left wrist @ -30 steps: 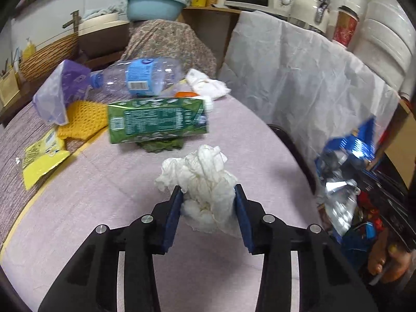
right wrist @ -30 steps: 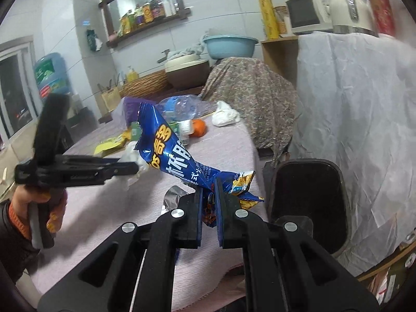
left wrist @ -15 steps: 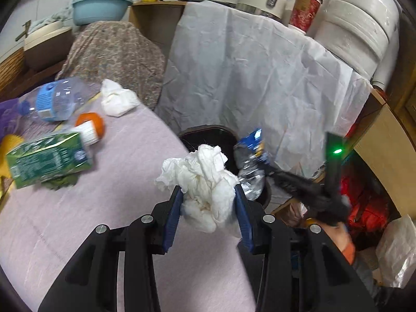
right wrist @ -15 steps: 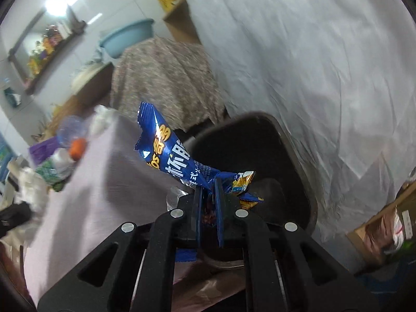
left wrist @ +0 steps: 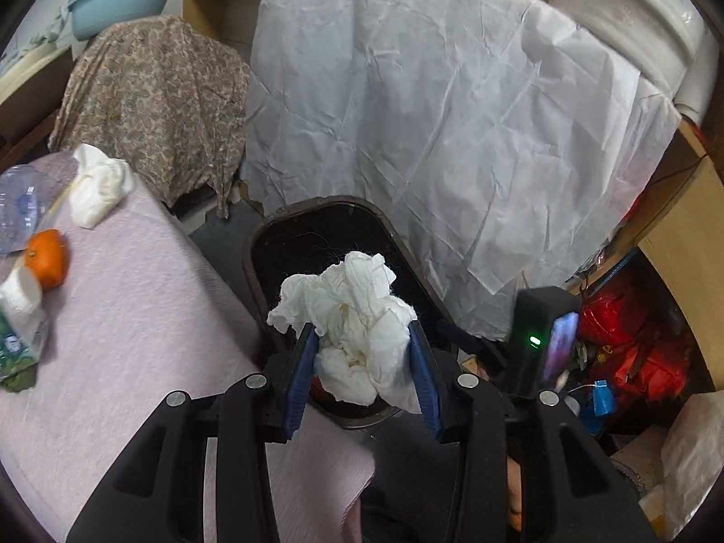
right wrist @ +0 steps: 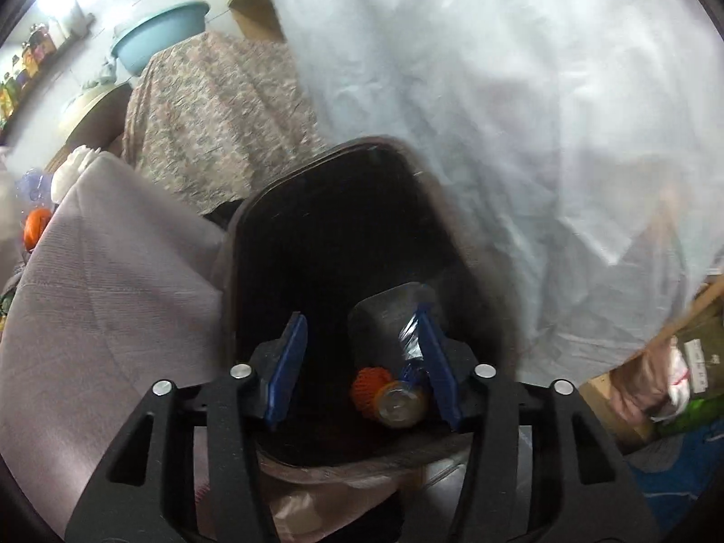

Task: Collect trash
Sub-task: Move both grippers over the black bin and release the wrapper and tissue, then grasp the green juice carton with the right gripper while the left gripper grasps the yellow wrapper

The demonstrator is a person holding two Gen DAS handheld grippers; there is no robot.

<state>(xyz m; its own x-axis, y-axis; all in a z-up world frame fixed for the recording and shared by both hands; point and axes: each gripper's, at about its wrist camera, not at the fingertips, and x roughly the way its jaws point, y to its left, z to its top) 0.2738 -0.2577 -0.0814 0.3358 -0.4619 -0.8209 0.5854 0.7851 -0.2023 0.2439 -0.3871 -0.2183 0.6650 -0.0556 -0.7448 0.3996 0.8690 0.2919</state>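
Observation:
My left gripper (left wrist: 362,362) is shut on a crumpled white tissue (left wrist: 353,321) and holds it over the near rim of the black trash bin (left wrist: 271,226) beside the table. My right gripper (right wrist: 359,357) is open and empty directly above the same bin (right wrist: 316,244). Down inside the bin lie the snack bag (right wrist: 389,316), an orange net and a bottle (right wrist: 398,402). The right gripper's body with a green light shows in the left wrist view (left wrist: 538,339).
The pink-clothed table (left wrist: 126,316) lies to the left with another tissue wad (left wrist: 97,185), an orange (left wrist: 47,258), a clear bottle (left wrist: 18,208) and a green carton (left wrist: 13,348). A white sheet (left wrist: 430,113) hangs behind the bin. Red bags (left wrist: 633,353) sit at the right.
My right gripper opened over the bin and the blue snack bag dropped in. My left gripper swung right from over the table to the bin's rim, still holding the tissue.

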